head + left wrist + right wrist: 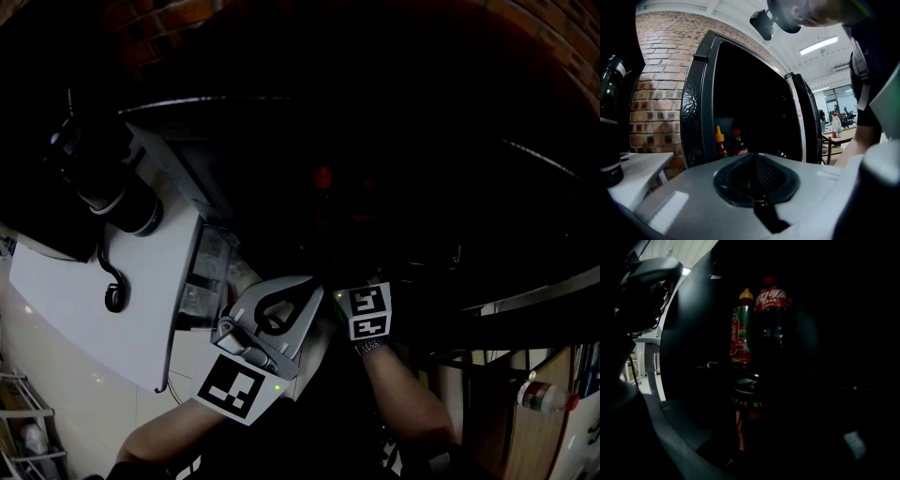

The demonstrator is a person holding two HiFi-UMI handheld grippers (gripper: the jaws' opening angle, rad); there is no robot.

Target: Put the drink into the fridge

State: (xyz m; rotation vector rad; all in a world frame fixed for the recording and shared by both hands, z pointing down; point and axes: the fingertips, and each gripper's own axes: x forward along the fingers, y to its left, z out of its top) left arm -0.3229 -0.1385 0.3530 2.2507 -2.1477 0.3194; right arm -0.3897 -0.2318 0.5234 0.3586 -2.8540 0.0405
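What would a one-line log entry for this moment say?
phase: placing | right gripper: shut on can, inside fridge, before two bottles | left gripper: shut, empty, outside | door: open

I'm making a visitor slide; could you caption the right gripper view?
Red drink can in the right gripper inside the dark fridge, a cola bottle and yellow-capped bottle standing behind.

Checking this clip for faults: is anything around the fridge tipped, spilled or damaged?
Nothing stands out. Inside the fridge, the yellow-capped bottle and the cola bottle stand upright, no spill visible. The drink can sits upright between the jaws of the right gripper. The dark interior hides the rest.
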